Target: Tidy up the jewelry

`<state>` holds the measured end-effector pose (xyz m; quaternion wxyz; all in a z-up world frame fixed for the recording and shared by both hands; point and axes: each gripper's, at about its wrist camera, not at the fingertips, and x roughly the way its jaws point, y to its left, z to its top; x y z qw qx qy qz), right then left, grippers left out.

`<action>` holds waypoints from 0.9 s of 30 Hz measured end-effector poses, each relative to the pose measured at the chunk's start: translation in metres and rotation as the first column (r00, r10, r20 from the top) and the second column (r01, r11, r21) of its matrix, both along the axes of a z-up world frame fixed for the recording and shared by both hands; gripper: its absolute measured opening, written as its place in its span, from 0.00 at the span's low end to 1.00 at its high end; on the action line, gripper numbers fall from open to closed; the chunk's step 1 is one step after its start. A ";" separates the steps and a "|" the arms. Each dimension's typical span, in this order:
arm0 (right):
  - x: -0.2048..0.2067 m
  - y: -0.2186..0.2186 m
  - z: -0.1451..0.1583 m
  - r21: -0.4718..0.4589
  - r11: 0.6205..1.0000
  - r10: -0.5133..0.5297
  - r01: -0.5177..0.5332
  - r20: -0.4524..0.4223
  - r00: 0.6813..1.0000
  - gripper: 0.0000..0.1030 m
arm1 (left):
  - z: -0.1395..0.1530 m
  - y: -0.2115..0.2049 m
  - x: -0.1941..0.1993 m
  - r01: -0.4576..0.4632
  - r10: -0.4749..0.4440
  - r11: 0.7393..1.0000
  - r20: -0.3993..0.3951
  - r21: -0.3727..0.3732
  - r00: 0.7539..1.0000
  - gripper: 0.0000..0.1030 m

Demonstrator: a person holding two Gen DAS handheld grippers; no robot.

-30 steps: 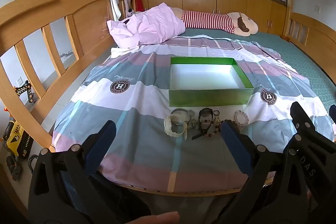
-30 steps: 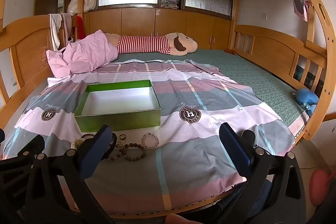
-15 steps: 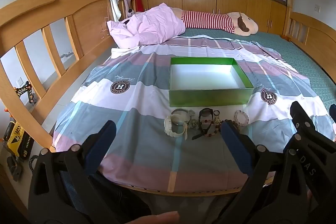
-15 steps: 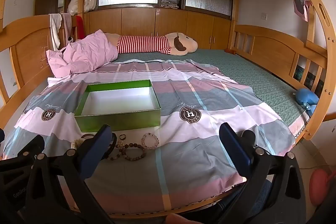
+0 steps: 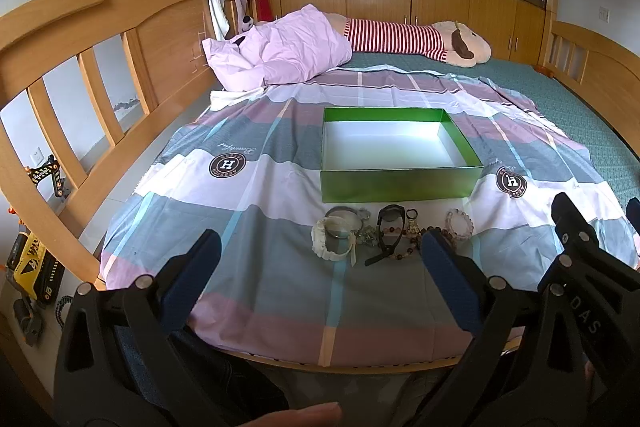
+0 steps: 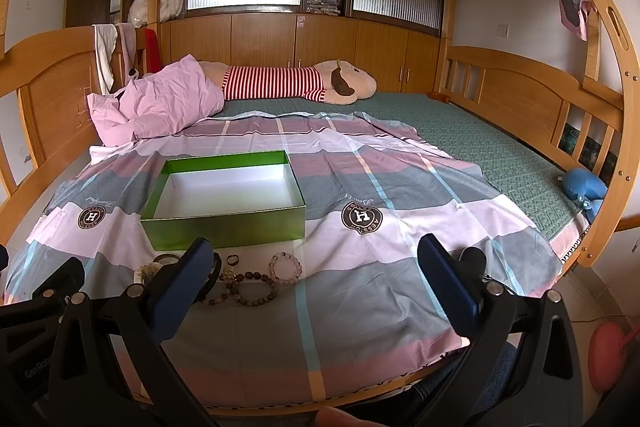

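Note:
An empty green box (image 5: pixel 396 183) with a white inside sits on the checked bedsheet; it also shows in the right wrist view (image 6: pixel 224 227). Just in front of it lie several pieces of jewelry: a white bracelet (image 5: pixel 334 245), a black band (image 5: pixel 390 227), a pink bead bracelet (image 5: pixel 460 223) and dark bead bracelets (image 6: pixel 256 285). My left gripper (image 5: pixel 316 259) is open and empty, short of the jewelry near the bed's front edge. My right gripper (image 6: pixel 316 263) is open and empty, to the right of the jewelry.
A pink pillow (image 5: pixel 280 51) and a striped plush toy (image 5: pixel 420 41) lie at the far end of the bed. Wooden rails (image 5: pixel 80 67) run along the left and right sides. Toy diggers (image 5: pixel 32 263) stand on the floor at left. A blue plush (image 6: pixel 584 187) lies at right.

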<state>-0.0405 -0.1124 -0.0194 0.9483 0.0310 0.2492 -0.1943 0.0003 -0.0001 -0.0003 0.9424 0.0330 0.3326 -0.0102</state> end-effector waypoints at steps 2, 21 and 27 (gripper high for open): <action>0.000 0.000 0.000 0.000 1.000 0.000 0.000 0.000 1.000 0.97 | 0.000 0.000 0.000 0.000 0.000 1.000 0.000 -0.001 1.000 0.96; 0.000 -0.002 -0.002 0.002 1.000 0.000 0.000 -0.006 1.000 0.97 | -0.005 -0.004 -0.003 -0.001 0.001 1.000 -0.005 -0.001 1.000 0.96; 0.001 -0.001 -0.001 0.002 1.000 0.000 0.000 -0.007 1.000 0.97 | -0.006 -0.004 -0.004 -0.001 0.001 1.000 -0.005 0.000 1.000 0.96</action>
